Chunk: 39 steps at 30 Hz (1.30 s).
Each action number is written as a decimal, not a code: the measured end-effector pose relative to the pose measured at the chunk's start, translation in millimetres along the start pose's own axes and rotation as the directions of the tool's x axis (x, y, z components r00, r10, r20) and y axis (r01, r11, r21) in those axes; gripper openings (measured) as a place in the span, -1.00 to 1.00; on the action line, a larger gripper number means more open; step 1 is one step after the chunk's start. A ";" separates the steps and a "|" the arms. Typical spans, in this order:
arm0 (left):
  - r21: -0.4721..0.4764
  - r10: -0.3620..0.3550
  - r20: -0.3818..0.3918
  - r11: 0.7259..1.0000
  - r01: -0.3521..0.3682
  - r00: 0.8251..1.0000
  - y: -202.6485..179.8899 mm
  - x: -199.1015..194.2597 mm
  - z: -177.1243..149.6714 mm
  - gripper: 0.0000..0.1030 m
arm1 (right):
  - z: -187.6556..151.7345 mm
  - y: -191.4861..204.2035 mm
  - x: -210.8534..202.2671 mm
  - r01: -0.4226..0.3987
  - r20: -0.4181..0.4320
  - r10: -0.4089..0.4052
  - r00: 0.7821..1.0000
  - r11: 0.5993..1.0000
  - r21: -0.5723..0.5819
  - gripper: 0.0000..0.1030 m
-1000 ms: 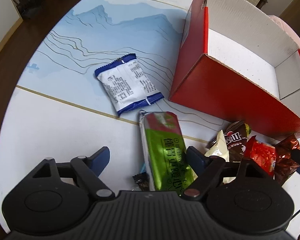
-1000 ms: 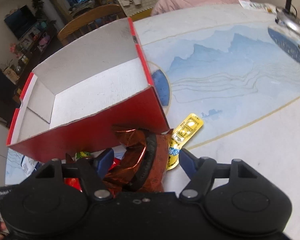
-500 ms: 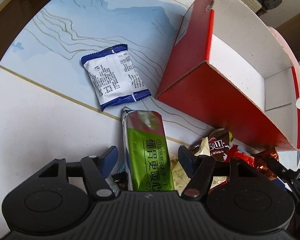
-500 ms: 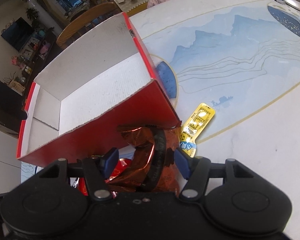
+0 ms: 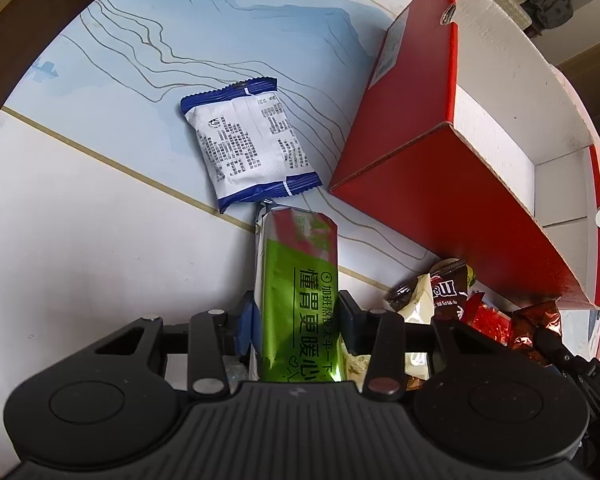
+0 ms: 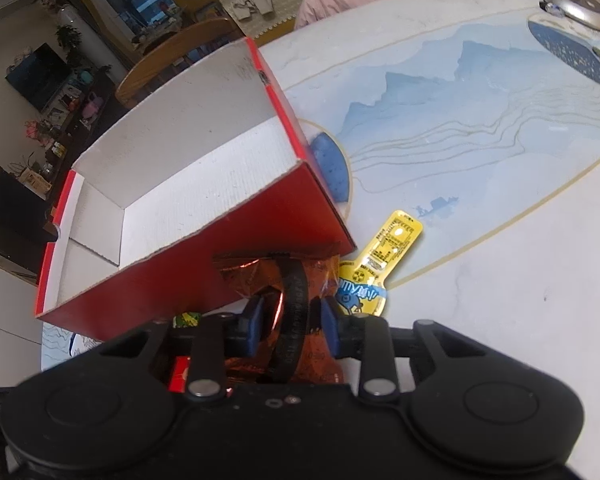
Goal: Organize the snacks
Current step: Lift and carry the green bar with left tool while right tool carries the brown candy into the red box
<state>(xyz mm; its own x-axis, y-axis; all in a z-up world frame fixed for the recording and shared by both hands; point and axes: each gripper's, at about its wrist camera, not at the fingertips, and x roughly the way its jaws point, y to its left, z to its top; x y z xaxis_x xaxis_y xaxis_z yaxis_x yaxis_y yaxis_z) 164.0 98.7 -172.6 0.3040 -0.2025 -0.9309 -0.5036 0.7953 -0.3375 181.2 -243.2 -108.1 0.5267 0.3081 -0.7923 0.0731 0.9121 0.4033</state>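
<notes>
Where the left wrist view looks along its fingers, the left gripper (image 5: pixel 298 322) is seen clamped on a green snack bar (image 5: pixel 300 292), both blue pads pressed against the wrapper's long sides. The bar points forward, its far end just short of a blue-and-white packet (image 5: pixel 250 146) that lies flat on the tabletop (image 5: pixel 100 220). The red cardboard box (image 5: pixel 452 200) is placed to the right of both, open-topped, its white interior showing no contents in either view. A loose cluster of snacks is noted along the box's near wall: a brown M&M's pouch (image 5: pixel 446 294), a cream wrapper (image 5: pixel 416 308), a red wrapper (image 5: pixel 488 322) and a copper foil bag (image 5: pixel 534 322).

In the right wrist view, the right gripper (image 6: pixel 288 322) is narrowed onto the copper foil bag (image 6: pixel 256 276), the foil crumpled between the pads. A black ribbed band (image 6: pixel 294 320) is seen running across the bag between the fingers; what it belongs to cannot be told. The bag sits against the red outer wall of the box (image 6: pixel 236 252), near its right corner. A yellow sachet (image 6: pixel 380 264) is recorded flat on the tabletop (image 6: pixel 500 280), just right of the bag and partly tucked behind the right finger. Whether either held item is lifted off the surface cannot be determined.
</notes>
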 end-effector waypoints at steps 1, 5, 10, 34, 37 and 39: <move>0.004 0.001 0.003 1.000 -0.001 1.000 0.2 -0.4 -0.5 -0.21 | -0.6 0.9 -1.5 0.001 0.006 -0.001 1.000 1.000 -0.006 -0.46; 0.010 -0.006 0.014 1.000 0.006 1.000 4.0 -5.3 -2.6 -0.21 | -4.3 2.3 -9.0 0.001 0.022 -0.001 1.000 1.000 -0.016 -0.50; 0.071 -0.004 0.056 0.997 0.000 0.998 5.1 -23.3 -10.5 -0.21 | -9.7 4.9 -24.2 0.016 0.047 -0.015 0.999 1.000 -0.023 -0.55; 0.223 -0.076 0.104 0.974 0.052 0.992 8.0 -77.3 -28.4 -0.21 | -33.5 10.3 -65.3 0.079 0.111 -0.076 0.991 0.996 -0.030 -0.30; 0.235 -0.075 0.111 0.971 0.047 0.991 7.2 -78.5 -30.9 -0.21 | -34.5 -0.8 -62.2 0.125 0.102 -0.125 0.987 0.992 0.008 0.54; 0.234 -0.076 0.107 0.971 0.050 0.991 6.2 -77.6 -32.4 -0.21 | -37.2 -4.9 -61.3 0.129 0.110 -0.129 0.986 0.992 0.004 0.55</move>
<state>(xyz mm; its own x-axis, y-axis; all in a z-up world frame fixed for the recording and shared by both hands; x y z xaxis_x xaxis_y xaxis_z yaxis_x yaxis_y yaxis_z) 111.1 100.8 -107.0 0.4264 -0.2005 -0.8821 -0.2844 0.8960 -0.3411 117.0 -256.5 -78.5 0.6027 0.1566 -0.7824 0.1436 0.9433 0.2994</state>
